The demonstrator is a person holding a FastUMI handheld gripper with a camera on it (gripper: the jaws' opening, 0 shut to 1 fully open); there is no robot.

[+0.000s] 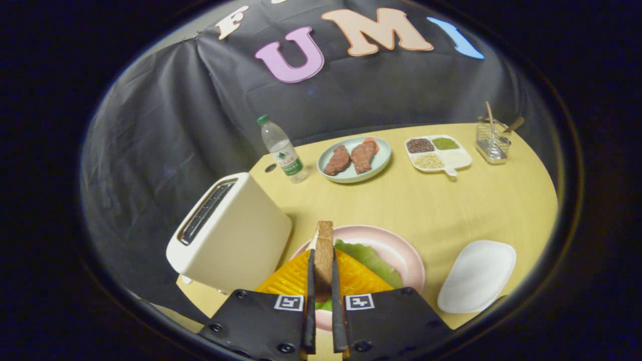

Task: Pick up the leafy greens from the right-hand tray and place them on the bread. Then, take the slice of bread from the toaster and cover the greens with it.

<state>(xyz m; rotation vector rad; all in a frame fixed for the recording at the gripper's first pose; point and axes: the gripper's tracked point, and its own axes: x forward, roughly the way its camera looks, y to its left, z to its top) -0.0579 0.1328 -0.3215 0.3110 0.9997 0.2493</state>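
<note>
Tool: fingers closed tight on an upright brown-crusted bread slice.
Pose: hovers above round pink plate, beside cream toaster.
Greens: flat green lettuce leaf on the plate.
Surface: yellow.

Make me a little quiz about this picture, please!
1. True or false: the gripper is clamped on a slice of bread.
2. What lies on the blue plate? A) meat B) bananas C) eggs
3. Fill in: the leafy greens lie on the ____ plate.

Key: 1 true; 2 A; 3 pink.
</note>
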